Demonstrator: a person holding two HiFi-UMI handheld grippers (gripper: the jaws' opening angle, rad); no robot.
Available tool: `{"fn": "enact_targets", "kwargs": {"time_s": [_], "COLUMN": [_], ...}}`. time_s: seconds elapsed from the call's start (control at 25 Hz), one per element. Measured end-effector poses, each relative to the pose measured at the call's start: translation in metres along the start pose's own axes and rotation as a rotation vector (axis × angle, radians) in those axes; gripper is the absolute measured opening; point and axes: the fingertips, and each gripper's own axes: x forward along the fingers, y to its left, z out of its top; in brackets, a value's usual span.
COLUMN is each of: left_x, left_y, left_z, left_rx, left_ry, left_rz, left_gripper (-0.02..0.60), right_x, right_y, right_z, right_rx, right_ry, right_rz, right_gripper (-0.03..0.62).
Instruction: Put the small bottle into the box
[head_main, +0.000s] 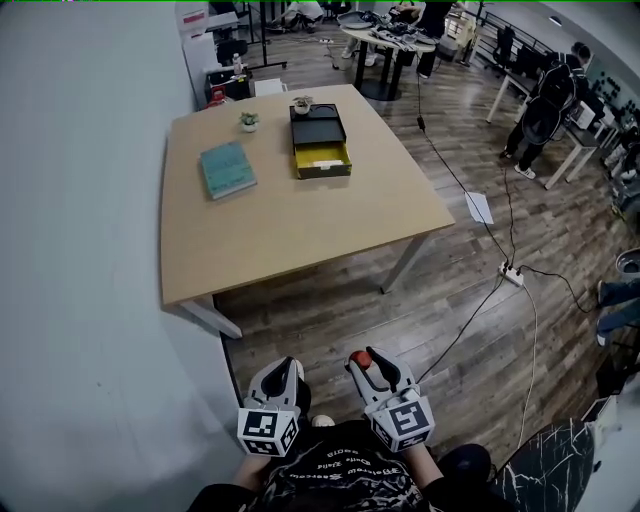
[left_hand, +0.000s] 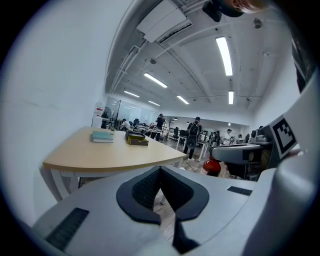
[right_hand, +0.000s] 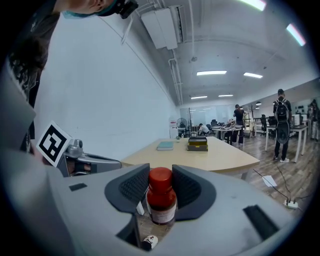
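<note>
Bottle (right_hand: 161, 199) upright in right tongs (right_hand: 161, 186)

Red-capped small bottle (right_hand: 161, 197) upright between jaws, black-and-yellow box (head_main: 320, 145) open, well apart

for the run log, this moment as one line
right tongs: shut on small brown red-capped bottle | left tongs: shut, empty | open yellow-and-black box: on light wooden table, not reached
</note>
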Motion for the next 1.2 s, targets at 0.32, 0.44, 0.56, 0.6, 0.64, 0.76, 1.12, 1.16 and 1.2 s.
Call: {"fn": "enact_targets", "kwargs": {"time_s": [0.32, 0.44, 0.56, 0.6, 0.64, 0.76, 1.12, 1.16, 1.2], "left_x": [0.056, 0.074, 0.092, 0.097, 0.103, 0.120, 0.153, 0.156, 0.158], "left_y": [0.038, 0.057, 0.079, 0.086, 0.093, 0.111, 0.145, 0.149, 0.153], "left_z": [0.026, 0.037, 0.049, 0.052, 0.055, 0.062, 0.081, 0.081, 0.082], "left_rx": [0.051, 0.053, 0.051, 0.051, 0.052, 0.062, 0.086, 0.085, 0.085], "left_ry": [0.015, 0.015, 0.014, 0.012, 0.011, 0.012, 0.023, 0.027, 0.028], "left_rz": [-0.061, -0.074, -0.087, -0.091, -0.097, -0.126, -0.203, -0.205, -0.208], "left_gripper": [0.003, 0.003, 0.003, 0.003, 0.003, 0.003, 0.003, 0.003, 0.003], "right_x": [0.062, 0.085, 0.111, 0.120, 0.128, 0.151, 0.205, 0.209, 0.212], "right_y": [-0.020, -0.026, -0.031, -0.032, -0.032, -0.033, -0.028, -0.028, -0.028], "right_z": [0.008, 0.015, 0.024, 0.027, 0.029, 0.035, 0.046, 0.048, 0.049], "right_rx": [-0.001, -0.010, -0.029, -0.031, -0.030, -0.027, -0.017, -0.016, -0.014], "right_ry": [0.002, 0.009, 0.014, 0.014, 0.012, 0.005, 0.008, 0.010, 0.011], "right_rz": [-0.067, -0.083, -0.102, -0.108, -0.115, -0.134, -0.157, -0.162, -0.166], "right_gripper": [0.146, 0.146, 0.147, 0.146, 0.146, 0.147, 0.146, 0.147, 0.147]}}
